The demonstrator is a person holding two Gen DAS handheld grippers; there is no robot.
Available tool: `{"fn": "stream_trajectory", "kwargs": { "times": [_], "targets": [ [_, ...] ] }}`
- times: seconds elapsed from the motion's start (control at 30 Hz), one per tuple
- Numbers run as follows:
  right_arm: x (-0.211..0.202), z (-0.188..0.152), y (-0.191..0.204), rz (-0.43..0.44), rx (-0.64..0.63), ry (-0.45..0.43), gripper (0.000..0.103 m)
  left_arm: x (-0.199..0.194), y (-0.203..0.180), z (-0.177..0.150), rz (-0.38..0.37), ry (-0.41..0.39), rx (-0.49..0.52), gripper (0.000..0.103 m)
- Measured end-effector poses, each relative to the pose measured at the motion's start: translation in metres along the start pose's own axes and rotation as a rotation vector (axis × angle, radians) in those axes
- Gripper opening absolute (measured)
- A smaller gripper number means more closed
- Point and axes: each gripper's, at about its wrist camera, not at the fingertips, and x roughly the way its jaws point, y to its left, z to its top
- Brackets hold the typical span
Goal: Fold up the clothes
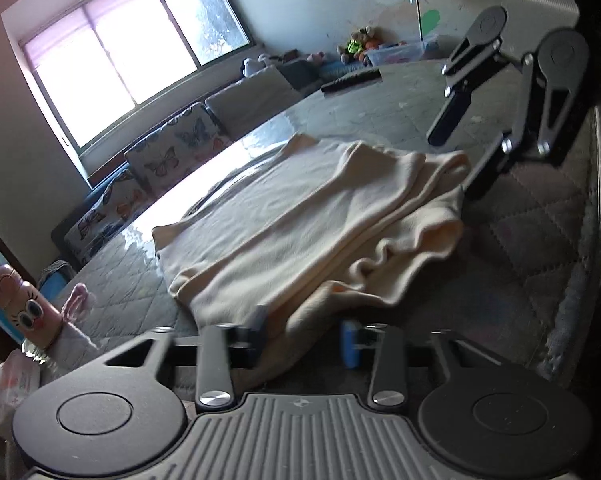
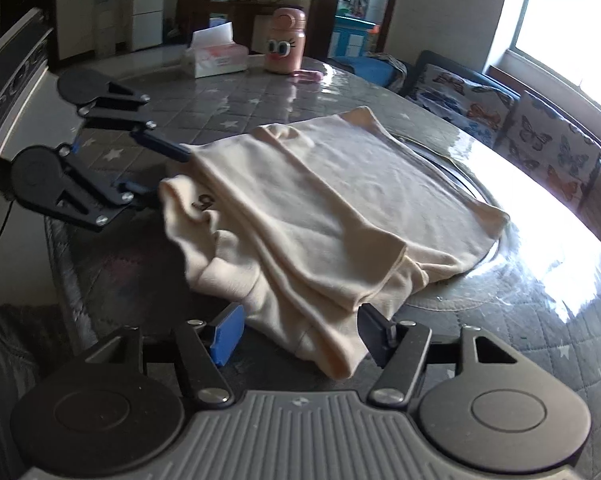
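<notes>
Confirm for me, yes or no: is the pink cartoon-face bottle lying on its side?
No. In the right wrist view the pink bottle stands upright on the table, beside the tissue box.

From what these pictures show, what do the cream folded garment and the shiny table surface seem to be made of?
The cream folded garment looks like a soft matte knit, perhaps cotton: it drapes in loose wrinkles and has stitched hems. The shiny table surface seems to be glass or clear plastic over grey quilted fabric: it mirrors the window light sharply, while stitched diamonds and stars show beneath.

Cream garment (image 1: 300, 224) on quilted table (image 1: 540, 240), its near edge between the left tool's (image 1: 306, 338) spread fingers.
</notes>
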Motion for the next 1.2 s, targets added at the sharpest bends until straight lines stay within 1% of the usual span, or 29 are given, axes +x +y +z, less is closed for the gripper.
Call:
{"fn": "stream_trajectory", "kwargs": {
  "times": [0.03, 0.07, 0.1, 0.23, 0.37, 0.4, 0.47, 0.5, 0.57, 0.63, 0.67, 0.7, 0.73, 0.8, 0.87, 0.97, 1.13, 1.17, 1.2],
  "targets": [
    [0.0, 0.0, 0.001, 0.005, -0.008, -0.002, 0.069, 0.001, 0.003, 0.002, -0.008, -0.004, -0.018, 0.02],
    [0.001, 0.0, 0.003, 0.012, -0.017, -0.007, 0.07, 0.002, 0.007, 0.005, -0.014, -0.008, -0.039, 0.013],
    [0.002, 0.001, 0.004, 0.016, -0.027, -0.011, 0.07, 0.003, 0.011, 0.007, -0.019, -0.011, -0.063, 0.011],
    [0.008, 0.004, 0.009, 0.019, -0.064, -0.022, 0.07, 0.009, 0.032, 0.02, -0.033, -0.017, -0.166, 0.01],
    [0.017, 0.009, 0.011, 0.018, -0.083, -0.044, 0.069, 0.02, 0.047, 0.032, -0.039, -0.028, -0.226, 0.01],
    [0.02, 0.011, 0.01, 0.021, -0.072, -0.048, 0.066, 0.022, 0.049, 0.033, -0.041, -0.027, -0.233, 0.01],
    [0.026, 0.014, 0.007, 0.026, -0.044, -0.055, 0.058, 0.027, 0.051, 0.036, -0.045, -0.022, -0.244, 0.01],
    [0.029, 0.016, 0.005, 0.027, -0.02, -0.051, 0.051, 0.028, 0.052, 0.036, -0.047, -0.02, -0.249, 0.01],
    [0.035, 0.019, -0.002, 0.029, 0.035, -0.04, 0.042, 0.026, 0.052, 0.034, -0.051, -0.02, -0.255, 0.012],
    [0.037, 0.021, -0.012, 0.048, 0.102, -0.035, 0.024, 0.022, 0.053, 0.029, -0.051, -0.018, -0.251, 0.014],
    [0.037, 0.021, -0.018, 0.064, 0.142, -0.037, 0.021, 0.019, 0.052, 0.026, -0.045, -0.014, -0.245, 0.016],
    [0.037, 0.022, -0.022, 0.074, 0.17, -0.04, 0.015, 0.016, 0.05, 0.023, -0.037, -0.009, -0.239, 0.018],
    [0.036, 0.023, -0.027, 0.081, 0.196, -0.044, 0.013, 0.013, 0.049, 0.019, -0.029, -0.007, -0.23, 0.023],
    [0.035, 0.024, -0.031, 0.085, 0.22, -0.054, 0.012, 0.008, 0.047, 0.013, -0.012, -0.006, -0.206, 0.027],
    [0.033, 0.026, -0.035, 0.087, 0.24, -0.064, 0.012, 0.003, 0.044, 0.007, 0.007, -0.003, -0.181, 0.038],
    [0.03, 0.028, -0.039, 0.089, 0.262, -0.078, 0.011, 0.0, 0.039, -0.001, 0.02, 0.007, -0.141, 0.043],
    [0.025, 0.035, -0.044, 0.075, 0.282, -0.11, 0.011, 0.007, 0.026, -0.007, 0.07, 0.01, -0.034, 0.044],
    [0.024, 0.036, -0.044, 0.071, 0.284, -0.118, 0.01, 0.009, 0.024, -0.008, 0.075, 0.008, -0.017, 0.04],
    [0.025, 0.037, -0.043, 0.067, 0.286, -0.121, 0.01, 0.011, 0.023, -0.008, 0.079, 0.004, -0.004, 0.035]
  ]
}}
